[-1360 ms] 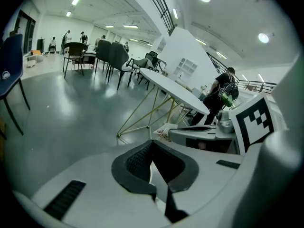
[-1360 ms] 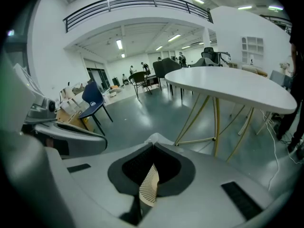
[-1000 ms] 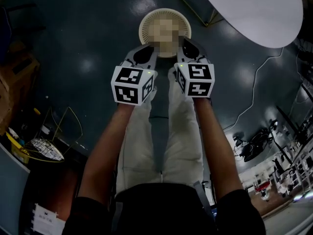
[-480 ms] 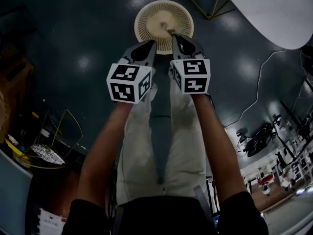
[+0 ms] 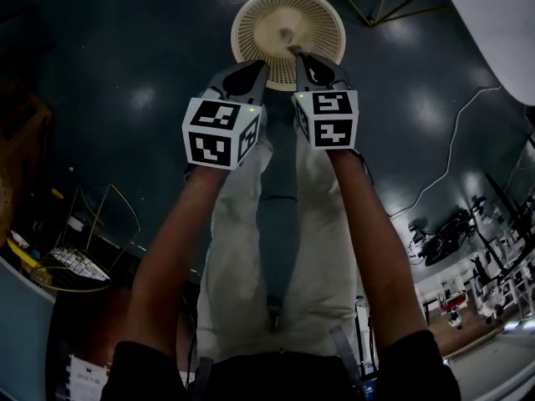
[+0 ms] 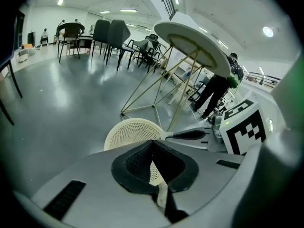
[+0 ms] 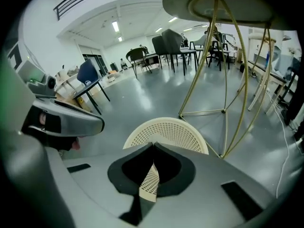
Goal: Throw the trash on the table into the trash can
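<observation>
- The cream mesh trash can stands on the dark floor, just ahead of the person's legs.
- The left claw hangs over the trash can's near rim, its jaws closed tip to tip and empty.
- The right claw is just beside it over the same rim, its jaws likewise closed and empty.
- A white round worktop stands to the right of the trash can.

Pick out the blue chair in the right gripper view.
The lone chair at left: its back is blue; the chairs further back are dark.
</observation>
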